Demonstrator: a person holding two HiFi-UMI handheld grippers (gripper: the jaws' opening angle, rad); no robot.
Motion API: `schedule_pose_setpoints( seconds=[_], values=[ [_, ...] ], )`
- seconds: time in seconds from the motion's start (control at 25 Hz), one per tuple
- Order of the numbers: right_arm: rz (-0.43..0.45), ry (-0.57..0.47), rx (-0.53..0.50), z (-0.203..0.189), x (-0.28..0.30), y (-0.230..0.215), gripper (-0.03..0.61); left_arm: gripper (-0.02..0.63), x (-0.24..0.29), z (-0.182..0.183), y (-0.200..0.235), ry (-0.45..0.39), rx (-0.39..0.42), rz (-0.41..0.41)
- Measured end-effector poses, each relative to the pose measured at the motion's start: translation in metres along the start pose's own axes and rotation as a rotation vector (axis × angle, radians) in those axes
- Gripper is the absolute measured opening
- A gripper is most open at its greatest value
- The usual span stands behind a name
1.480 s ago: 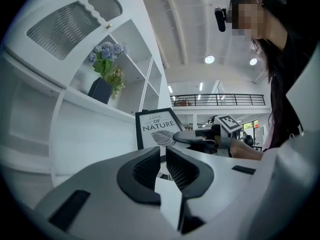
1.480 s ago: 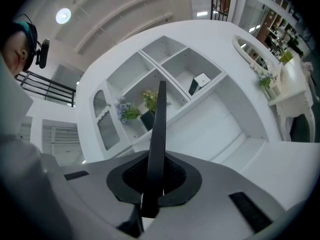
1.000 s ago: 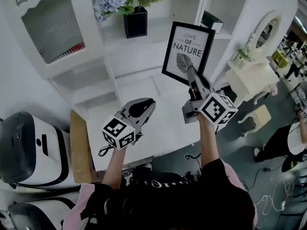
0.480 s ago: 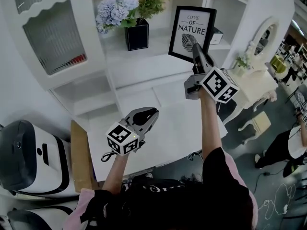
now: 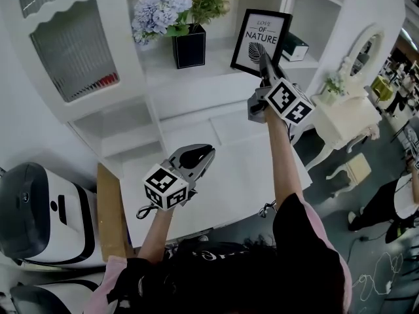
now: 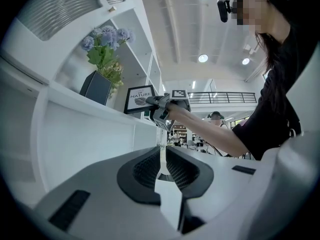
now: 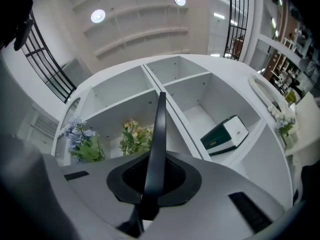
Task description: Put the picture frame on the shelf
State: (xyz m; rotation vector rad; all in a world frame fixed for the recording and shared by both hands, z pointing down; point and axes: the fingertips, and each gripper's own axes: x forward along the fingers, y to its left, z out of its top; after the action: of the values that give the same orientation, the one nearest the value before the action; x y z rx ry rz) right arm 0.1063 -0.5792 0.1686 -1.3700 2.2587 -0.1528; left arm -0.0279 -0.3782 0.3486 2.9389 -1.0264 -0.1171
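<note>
Head view: right gripper (image 5: pixel 264 61) is holding picture frame (image 5: pixel 260 33) at upper centre, reaching the shelf (image 5: pixel 216 77); setting down and release are remaining. Left gripper view: left gripper (image 6: pixel 161 159) is idling, pressed together, empty. Right gripper view: jaws are pinching the picture frame's edge.

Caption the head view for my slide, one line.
Right gripper holds the picture frame at the shelf beside the flower vase; left gripper shut and empty below.

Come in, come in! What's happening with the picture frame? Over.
Right hand-held gripper shut on picture frame, upright at the shelf. Left hand-held gripper shut, empty, down low. Black flower pot on the shelf beside the frame.
</note>
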Motion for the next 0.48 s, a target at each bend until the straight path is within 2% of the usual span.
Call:
schedule_pose_setpoints(
  seconds=[0.2,0.48],
  values=[
    [0.009,0.020,0.037,-0.012,0.009,-0.009,0.054,0.046,0.000,-0.005,0.008,0.007,-0.008,0.010],
    [-0.007,0.101,-0.010,-0.031,0.031,-0.016,0.054,0.046,0.003,-0.006,0.013,0.005,-0.008,0.009]
  ],
)
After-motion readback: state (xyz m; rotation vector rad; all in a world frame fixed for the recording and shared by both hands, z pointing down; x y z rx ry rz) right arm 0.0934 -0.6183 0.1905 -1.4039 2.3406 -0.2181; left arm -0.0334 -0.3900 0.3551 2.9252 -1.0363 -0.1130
